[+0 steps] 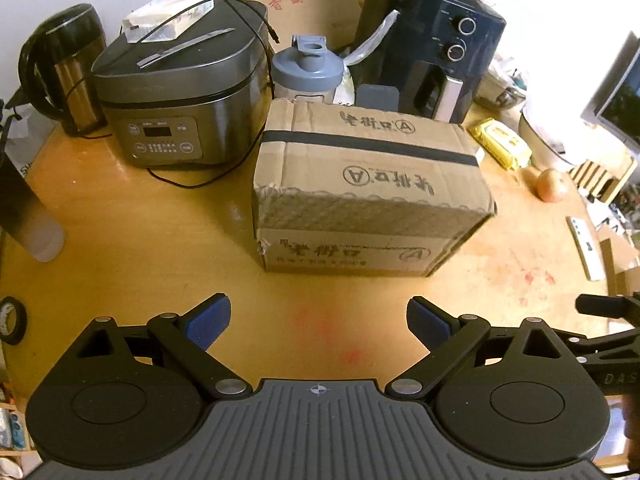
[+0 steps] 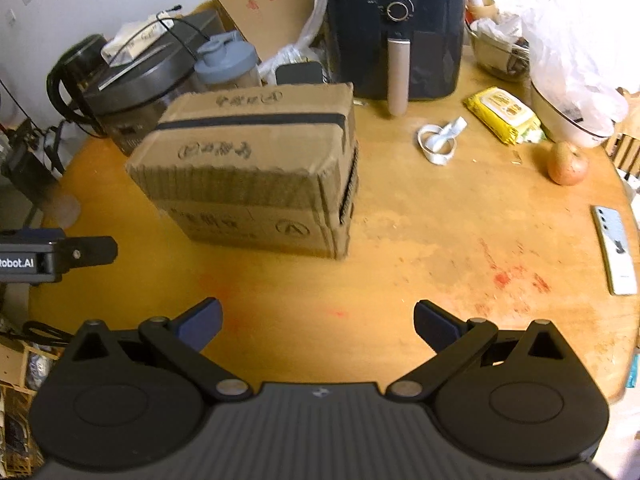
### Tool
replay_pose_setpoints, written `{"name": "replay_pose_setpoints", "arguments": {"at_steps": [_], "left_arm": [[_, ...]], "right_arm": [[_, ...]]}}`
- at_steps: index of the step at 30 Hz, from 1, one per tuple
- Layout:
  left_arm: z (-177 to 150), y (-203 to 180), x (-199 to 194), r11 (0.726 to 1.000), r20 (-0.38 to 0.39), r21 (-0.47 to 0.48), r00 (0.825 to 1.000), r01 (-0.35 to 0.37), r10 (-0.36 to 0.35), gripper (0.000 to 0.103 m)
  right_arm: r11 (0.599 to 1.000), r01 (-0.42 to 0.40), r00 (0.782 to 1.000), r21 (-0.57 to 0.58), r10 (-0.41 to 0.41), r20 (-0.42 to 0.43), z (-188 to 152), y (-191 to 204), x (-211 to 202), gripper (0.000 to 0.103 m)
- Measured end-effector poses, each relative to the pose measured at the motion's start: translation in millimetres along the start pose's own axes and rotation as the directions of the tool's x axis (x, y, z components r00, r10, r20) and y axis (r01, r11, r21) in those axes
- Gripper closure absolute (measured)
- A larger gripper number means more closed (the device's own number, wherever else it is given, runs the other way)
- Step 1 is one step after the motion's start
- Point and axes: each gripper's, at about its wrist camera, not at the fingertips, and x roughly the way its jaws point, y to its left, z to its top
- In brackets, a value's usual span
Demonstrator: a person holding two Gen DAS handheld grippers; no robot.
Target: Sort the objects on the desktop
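- The left gripper (image 1: 319, 326) is hovering nearest the lens, blue pads (image 1: 210, 322) spread wide and gripping nothing; the right gripper (image 2: 318, 326) is hanging likewise, spread and empty.
- One taped cardboard box (image 1: 360, 196) is sitting ahead of both, apart from the fingers.
- Behind it are standing one rice cooker (image 1: 180, 96), one kettle (image 1: 64, 68), one shaker bottle (image 1: 306, 66) and one air fryer (image 2: 396, 28).
- One yellow wipes pack (image 2: 502, 114), one apple (image 2: 568, 162), one white strap (image 2: 440, 140) and one remote (image 2: 616, 248) are lying to the right.
- A round wooden table (image 2: 400, 264) with red stains is carrying everything, beside a white wall.
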Motion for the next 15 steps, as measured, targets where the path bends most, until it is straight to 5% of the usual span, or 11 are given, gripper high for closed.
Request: {"name": "replay_pose_setpoints", "arguments": {"at_steps": [6, 15], "left_arm": [[-14, -14, -5, 0.996, 0.0, 0.046, 0.997, -0.078, 0.079, 0.006], [-32, -24, -8, 0.995, -0.014, 0.05, 0.996, -0.086, 0.086, 0.006]], "right_arm": [[0.999, 0.039, 0.999, -0.021, -0.039, -0.009, -13, 6, -4, 0.0], [0.997, 0.071, 0.997, -0.02, -0.072, -0.027, -20, 7, -2, 0.0]]}}
